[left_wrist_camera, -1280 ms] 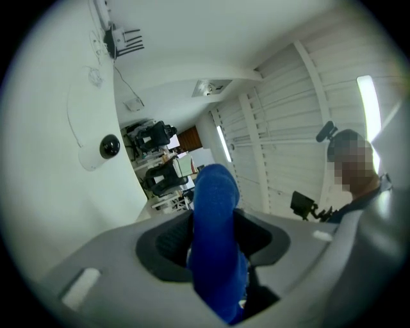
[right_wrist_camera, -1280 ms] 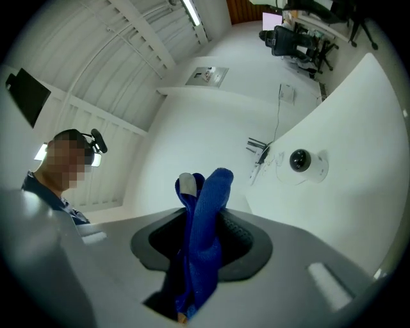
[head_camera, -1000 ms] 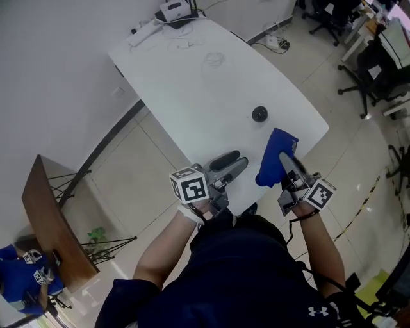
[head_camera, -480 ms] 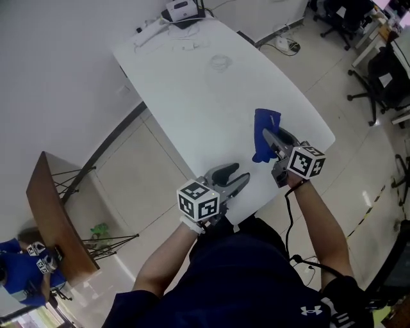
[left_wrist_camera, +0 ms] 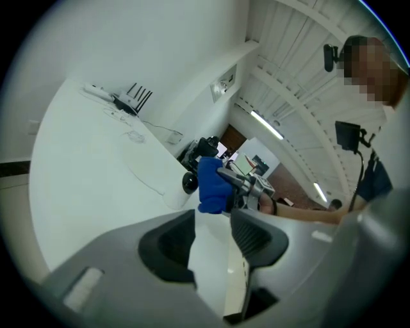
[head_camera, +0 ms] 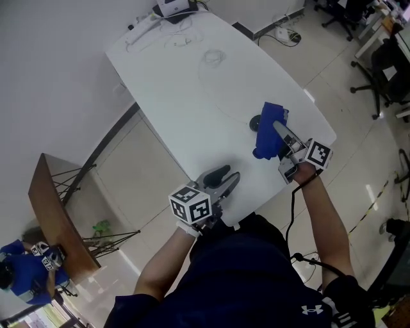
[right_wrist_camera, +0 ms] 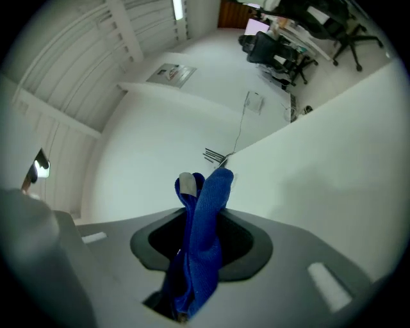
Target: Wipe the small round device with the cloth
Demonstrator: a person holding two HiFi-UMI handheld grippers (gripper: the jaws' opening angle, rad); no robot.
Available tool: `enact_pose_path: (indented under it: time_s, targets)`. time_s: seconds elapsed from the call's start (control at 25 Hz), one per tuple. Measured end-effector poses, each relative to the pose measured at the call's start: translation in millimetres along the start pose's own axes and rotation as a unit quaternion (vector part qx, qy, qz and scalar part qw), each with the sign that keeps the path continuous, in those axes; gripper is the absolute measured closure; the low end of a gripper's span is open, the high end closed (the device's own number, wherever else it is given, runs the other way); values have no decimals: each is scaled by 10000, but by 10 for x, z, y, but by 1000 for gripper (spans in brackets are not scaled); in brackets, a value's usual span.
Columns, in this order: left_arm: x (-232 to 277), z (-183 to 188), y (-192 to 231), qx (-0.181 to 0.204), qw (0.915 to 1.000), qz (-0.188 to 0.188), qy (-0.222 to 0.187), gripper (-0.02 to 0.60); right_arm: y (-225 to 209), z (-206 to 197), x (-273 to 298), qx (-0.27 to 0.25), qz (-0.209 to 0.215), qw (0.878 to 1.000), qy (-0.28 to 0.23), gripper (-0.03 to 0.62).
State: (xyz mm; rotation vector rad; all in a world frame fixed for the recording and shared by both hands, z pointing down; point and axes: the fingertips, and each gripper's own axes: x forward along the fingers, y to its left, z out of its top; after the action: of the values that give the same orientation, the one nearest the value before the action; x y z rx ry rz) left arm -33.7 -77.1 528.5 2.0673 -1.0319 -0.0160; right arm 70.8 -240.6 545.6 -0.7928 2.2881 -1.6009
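At the table [head_camera: 192, 83] right edge, round device [head_camera: 255, 120] half hidden behind cloth [head_camera: 268, 136] clamped in right gripper [head_camera: 280, 130]. Left gripper [head_camera: 226, 174] at near edge: jaws have just been closing, now narrow, nothing between. Router [head_camera: 174, 8] at far end.

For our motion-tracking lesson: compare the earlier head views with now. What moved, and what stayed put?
The right gripper, shut on the blue cloth, carried it across the table to the small round device; the cloth now hangs beside it. On the left gripper, the jaws have just been closing with nothing between them. The device stayed where it was.
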Motion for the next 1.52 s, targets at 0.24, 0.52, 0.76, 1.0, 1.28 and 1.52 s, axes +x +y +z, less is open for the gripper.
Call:
enact_pose_path:
  time_s: [0.24,0.52,0.76,1.0,1.28,1.52]
  targets:
    - [51,-2,13,-176,9998,-63,-18,407,-556,-15,-140,981,-242,9944,-294,457]
    - [15,27,-39,-250,9996,-42,-154,410,-1078,-243,-159,651,-1104,9916,150,457]
    - [-114,62,21,-482,9982,-38,-360,416,-832,-69,-136,57,-1560,9875,-209,457]
    - [-258,32,11,-590,9971,-92,-463,419,163,40,39,-3894,-1582,9073,102,457]
    - [-338,-56,36,-728,9963,-132,-429,420,492,-793,195,-7762,-1092,6047,1409,457]
    - [-320,-130,-18,-751,9964,-169,-359,420,-77,-1289,73,-8314,-839,4962,2354,457]
